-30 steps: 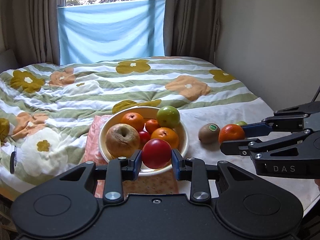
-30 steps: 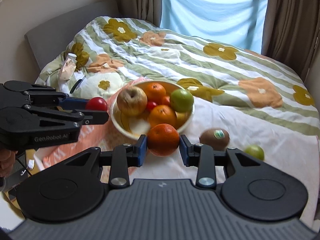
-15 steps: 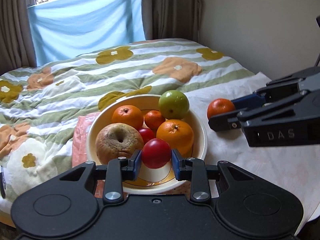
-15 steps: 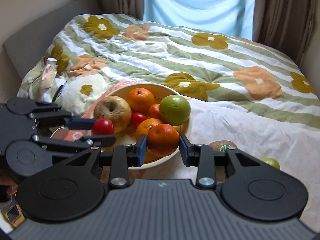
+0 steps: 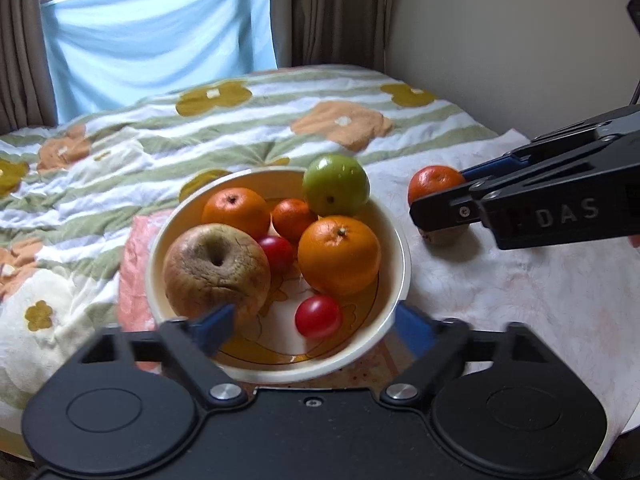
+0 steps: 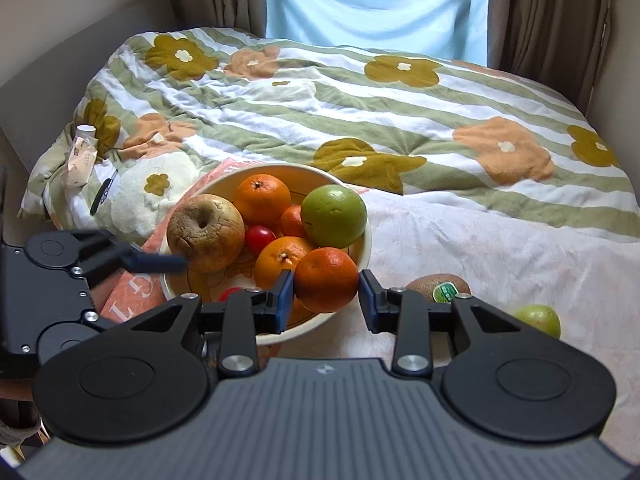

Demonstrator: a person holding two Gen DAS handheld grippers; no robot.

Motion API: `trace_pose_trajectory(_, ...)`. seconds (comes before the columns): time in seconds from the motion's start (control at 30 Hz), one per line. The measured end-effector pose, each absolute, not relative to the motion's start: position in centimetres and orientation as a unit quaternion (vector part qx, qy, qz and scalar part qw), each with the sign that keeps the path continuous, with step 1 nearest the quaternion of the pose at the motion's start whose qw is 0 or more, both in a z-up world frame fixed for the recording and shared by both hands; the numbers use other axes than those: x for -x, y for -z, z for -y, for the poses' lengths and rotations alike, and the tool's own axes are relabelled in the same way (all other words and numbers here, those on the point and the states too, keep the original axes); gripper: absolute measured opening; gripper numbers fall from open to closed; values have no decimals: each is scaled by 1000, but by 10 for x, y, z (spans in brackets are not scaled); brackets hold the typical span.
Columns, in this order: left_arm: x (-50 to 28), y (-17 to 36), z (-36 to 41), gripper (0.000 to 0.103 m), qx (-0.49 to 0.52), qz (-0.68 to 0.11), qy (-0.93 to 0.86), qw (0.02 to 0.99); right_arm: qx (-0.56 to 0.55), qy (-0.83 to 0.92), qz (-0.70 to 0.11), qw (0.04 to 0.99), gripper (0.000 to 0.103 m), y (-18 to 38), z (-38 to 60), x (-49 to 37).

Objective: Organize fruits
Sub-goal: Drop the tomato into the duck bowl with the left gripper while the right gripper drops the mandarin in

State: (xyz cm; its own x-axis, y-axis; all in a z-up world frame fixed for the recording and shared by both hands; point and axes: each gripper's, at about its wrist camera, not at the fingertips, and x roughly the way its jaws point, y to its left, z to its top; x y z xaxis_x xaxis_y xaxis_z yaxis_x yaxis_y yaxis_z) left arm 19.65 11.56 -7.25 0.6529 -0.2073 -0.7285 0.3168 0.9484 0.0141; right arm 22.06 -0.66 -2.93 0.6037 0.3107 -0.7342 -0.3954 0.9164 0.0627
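Two claws hang over the bowl (image 5: 400, 240): the left gripper (image 5: 316, 326), clamped a second ago, is spreading, its red tomato (image 5: 318, 317) now loose between its fingers in the bowl, while the right gripper (image 6: 326, 296) still pinches its orange (image 6: 326, 279).

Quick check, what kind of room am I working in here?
Most likely a bedroom: a bed under a floral striped quilt, a curtained window, and the fruit bowl sitting on the bed.

Home bedroom, floral duvet (image 6: 400, 120), curtained window (image 5: 160, 32)
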Motion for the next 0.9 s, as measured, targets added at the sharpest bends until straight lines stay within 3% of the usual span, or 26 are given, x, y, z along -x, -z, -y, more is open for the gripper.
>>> trace_pose_trajectory(0.4,-167,54,-139,95,-47,-393,64,916,94,-275,-389,874,50,22,-25,-229)
trace_pose_trajectory(0.9,-149,59,-162,95,-27,-401,5,916,150,-338,-393,841,50,59,-73,-234)
